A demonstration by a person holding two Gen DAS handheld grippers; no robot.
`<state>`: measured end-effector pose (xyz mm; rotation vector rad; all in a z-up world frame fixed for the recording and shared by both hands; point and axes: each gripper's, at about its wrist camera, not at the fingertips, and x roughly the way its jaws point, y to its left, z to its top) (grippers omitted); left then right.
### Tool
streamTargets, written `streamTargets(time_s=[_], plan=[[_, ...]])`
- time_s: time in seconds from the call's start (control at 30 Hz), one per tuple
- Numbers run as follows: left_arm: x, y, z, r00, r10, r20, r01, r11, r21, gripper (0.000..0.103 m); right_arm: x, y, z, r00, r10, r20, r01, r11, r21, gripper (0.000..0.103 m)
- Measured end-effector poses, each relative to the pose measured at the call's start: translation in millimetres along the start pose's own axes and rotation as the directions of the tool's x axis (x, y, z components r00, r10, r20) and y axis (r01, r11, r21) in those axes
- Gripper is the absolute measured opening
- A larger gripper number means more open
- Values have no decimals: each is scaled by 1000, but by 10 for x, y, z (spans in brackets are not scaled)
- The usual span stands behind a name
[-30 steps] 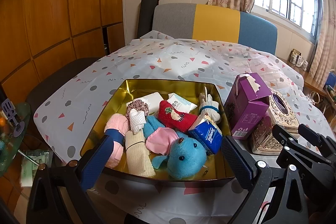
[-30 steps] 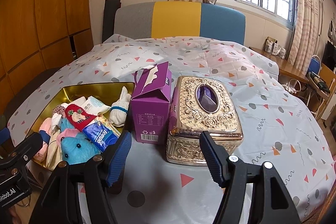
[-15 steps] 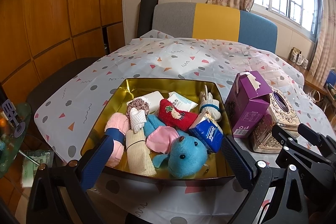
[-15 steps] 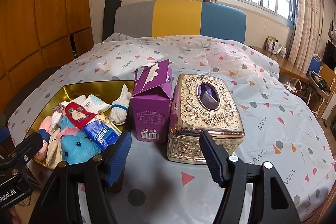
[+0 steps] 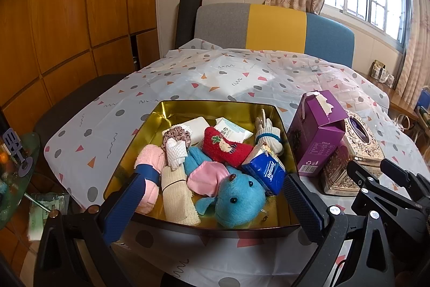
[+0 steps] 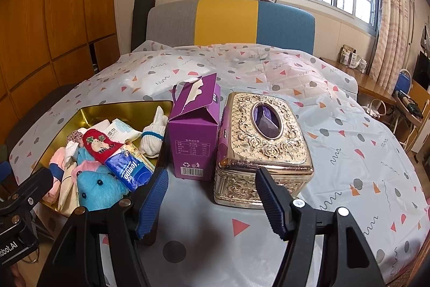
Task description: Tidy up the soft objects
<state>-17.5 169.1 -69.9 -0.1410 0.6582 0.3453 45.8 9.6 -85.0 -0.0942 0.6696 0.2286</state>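
A gold tin tray [image 5: 204, 106] on the table holds several soft things: a blue plush toy [image 5: 239, 201], a red sock [image 5: 228, 147], a pink cloth [image 5: 207, 176], a beige rolled cloth [image 5: 177, 195], a pink rolled towel [image 5: 149, 160], a white sock bundle [image 5: 268, 136], a blue Tempo tissue pack [image 5: 266, 171] and a scrunchie [image 5: 177, 133]. My left gripper [image 5: 212, 203] is open and empty, just before the tray's near edge. My right gripper [image 6: 212, 201] is open and empty, in front of the purple carton [image 6: 194, 131] and the gold tissue box [image 6: 264, 144].
The tray [image 6: 115, 109], the purple carton [image 5: 315, 133] and the gold tissue box [image 5: 354, 149] stand in a row on a patterned tablecloth [image 6: 349, 152]. A sofa [image 6: 228, 20] is behind the table. A glass side table [image 5: 13, 166] is at the left.
Both views have shifted slightly; the grippers have drawn back a little from the tray and boxes. Both stay open and empty.
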Motion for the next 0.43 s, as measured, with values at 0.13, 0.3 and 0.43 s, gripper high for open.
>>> streamTargets(time_s=[0.13,0.3,0.43], plan=[[11,-1,-2,1000,-5,-5,5,1000,-1,103,10,-1,-6,1000,-1,-2,1,1000,-2,68],[7,-17,-14,1000,-9,14,9,1000,13,100,22,-5,-12,1000,-2,-6,2,1000,0,68],[36,-15,-13,1000,-14,2,14,1000,10,99,29,-29,-12,1000,-3,-6,3,1000,7,68]])
